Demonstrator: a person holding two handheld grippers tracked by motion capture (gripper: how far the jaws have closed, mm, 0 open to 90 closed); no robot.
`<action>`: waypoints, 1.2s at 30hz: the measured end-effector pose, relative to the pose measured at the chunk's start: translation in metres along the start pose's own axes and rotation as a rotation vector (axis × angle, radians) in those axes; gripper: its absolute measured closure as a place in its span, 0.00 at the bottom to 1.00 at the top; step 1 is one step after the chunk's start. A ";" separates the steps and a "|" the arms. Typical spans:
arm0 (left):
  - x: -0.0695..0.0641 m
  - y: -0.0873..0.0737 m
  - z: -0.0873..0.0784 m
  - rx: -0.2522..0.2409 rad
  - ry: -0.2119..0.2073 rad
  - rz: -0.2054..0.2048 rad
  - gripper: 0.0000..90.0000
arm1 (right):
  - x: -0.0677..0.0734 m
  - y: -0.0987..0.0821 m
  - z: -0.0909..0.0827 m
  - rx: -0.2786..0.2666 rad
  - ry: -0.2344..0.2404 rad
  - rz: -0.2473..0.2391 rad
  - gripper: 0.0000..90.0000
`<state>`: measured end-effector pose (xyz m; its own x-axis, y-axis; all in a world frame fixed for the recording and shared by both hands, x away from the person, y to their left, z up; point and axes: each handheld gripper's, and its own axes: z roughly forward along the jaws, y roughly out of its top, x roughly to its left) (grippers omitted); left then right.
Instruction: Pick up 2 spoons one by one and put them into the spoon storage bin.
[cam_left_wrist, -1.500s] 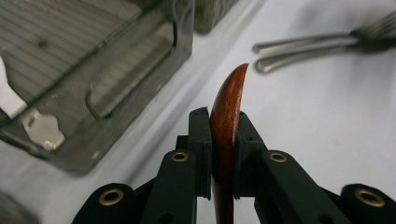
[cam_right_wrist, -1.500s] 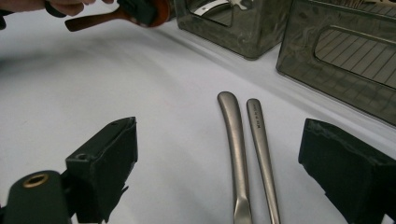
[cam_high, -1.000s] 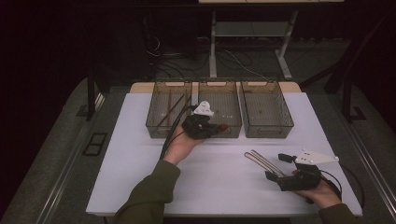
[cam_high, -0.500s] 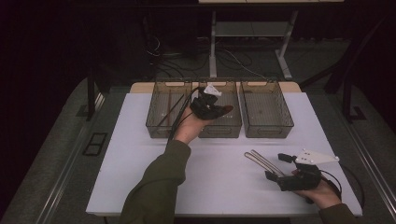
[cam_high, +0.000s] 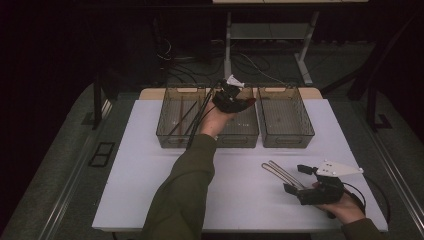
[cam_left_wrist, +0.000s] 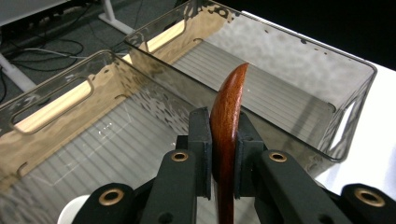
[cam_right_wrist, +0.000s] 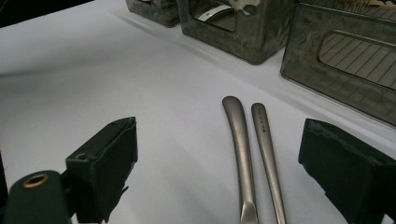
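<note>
The left arm stretches out to 12 o'clock – its claw (cam_left_wrist: 219, 154) squeezes one wooden stick (cam_left_wrist: 227, 121) over three bins (cam_high: 285, 117). The right claw (cam_right_wrist: 224, 163) rests wide apart around two metal handles (cam_right_wrist: 252, 149).

Three bins (cam_high: 235, 132) side by side behind, two metal handles (cam_high: 281, 174) on table (cam_high: 150, 190) front right

A slim, glossy reddish-brown wooden utensil handle (cam_left_wrist: 227, 126) stands upright, its tip pointing to 12 o'clock, above the smoky translucent plastic bins (cam_left_wrist: 299, 70).
</note>
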<state>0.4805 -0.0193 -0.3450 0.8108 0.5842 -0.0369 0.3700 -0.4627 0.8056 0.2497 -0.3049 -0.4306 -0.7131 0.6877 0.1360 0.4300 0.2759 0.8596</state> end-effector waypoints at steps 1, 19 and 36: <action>0.000 0.001 0.002 -0.001 -0.003 0.000 0.89 | 0.000 0.000 0.000 0.001 0.002 0.002 0.13; 0.005 -0.006 0.018 0.018 -0.013 -0.020 0.66 | 0.000 0.000 0.001 0.006 0.007 0.004 0.13; -0.021 -0.028 -0.017 -0.045 -0.090 0.037 0.48 | -0.001 -0.001 0.003 0.012 0.004 0.000 0.13</action>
<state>0.4448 -0.0071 -0.3566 0.8618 0.5039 -0.0584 0.3200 -0.4507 0.8333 0.2520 -0.3036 -0.4330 -0.7154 0.6849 0.1379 0.4367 0.2843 0.8535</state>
